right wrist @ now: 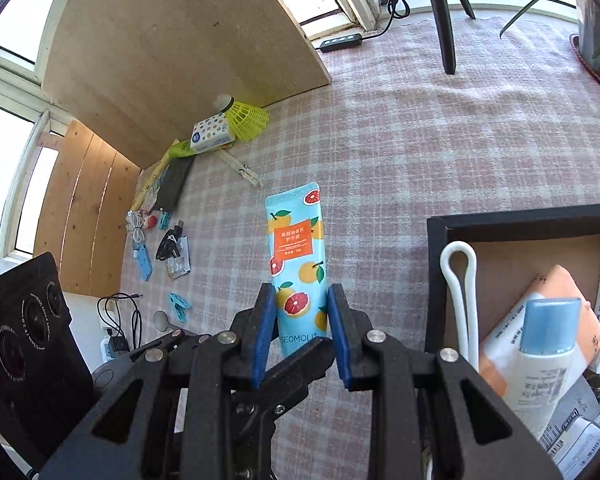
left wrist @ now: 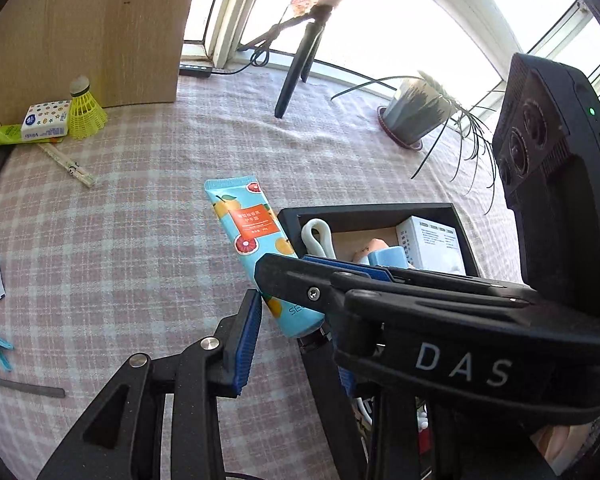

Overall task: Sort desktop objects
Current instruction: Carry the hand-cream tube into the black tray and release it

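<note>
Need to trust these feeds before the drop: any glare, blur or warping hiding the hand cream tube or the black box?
Left wrist view: windows blown out white, strong fisheye bend, right gripper covers part of the hand cream tube and the black box.
Right wrist view: tube sharp and evenly lit, box cut off at the frame edge, rim vignetted.

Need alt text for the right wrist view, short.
The right gripper is shut on the lower end of a blue hand cream tube printed with oranges and grapefruit, held above a pink checked tablecloth. A black box of sorted items sits at right; loose clutter, including a yellow shuttlecock, lies at left.
</note>
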`<action>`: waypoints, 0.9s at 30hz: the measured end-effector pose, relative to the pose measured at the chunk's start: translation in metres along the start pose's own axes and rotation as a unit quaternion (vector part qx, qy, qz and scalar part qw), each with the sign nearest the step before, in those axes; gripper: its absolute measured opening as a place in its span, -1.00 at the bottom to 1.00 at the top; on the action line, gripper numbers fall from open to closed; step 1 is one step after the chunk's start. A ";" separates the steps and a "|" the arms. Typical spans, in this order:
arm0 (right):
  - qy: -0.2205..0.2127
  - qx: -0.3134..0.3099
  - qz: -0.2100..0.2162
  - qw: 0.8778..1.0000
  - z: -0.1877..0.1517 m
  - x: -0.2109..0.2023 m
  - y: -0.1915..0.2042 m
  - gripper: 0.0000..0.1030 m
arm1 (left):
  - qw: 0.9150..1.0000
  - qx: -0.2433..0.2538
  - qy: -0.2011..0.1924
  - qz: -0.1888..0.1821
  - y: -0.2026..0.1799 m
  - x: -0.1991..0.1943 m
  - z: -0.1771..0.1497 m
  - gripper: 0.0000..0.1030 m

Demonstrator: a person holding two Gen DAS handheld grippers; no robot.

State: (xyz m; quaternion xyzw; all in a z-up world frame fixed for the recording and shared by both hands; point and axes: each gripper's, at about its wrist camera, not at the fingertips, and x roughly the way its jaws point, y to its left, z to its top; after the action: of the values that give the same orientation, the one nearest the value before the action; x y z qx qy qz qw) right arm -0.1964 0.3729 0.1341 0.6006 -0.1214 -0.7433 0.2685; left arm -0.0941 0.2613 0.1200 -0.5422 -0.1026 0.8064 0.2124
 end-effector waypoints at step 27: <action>-0.100 0.135 -0.087 0.982 -0.148 -0.183 -0.150 -0.48 | 0.973 0.197 0.072 -0.092 -0.217 0.021 -0.081 -0.39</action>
State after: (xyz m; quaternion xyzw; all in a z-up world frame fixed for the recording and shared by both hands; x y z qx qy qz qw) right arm -0.0685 0.6172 0.1731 0.5624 -0.1939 -0.7968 0.1055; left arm 0.0237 0.4587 0.1573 -0.5344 0.0246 0.7469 0.3948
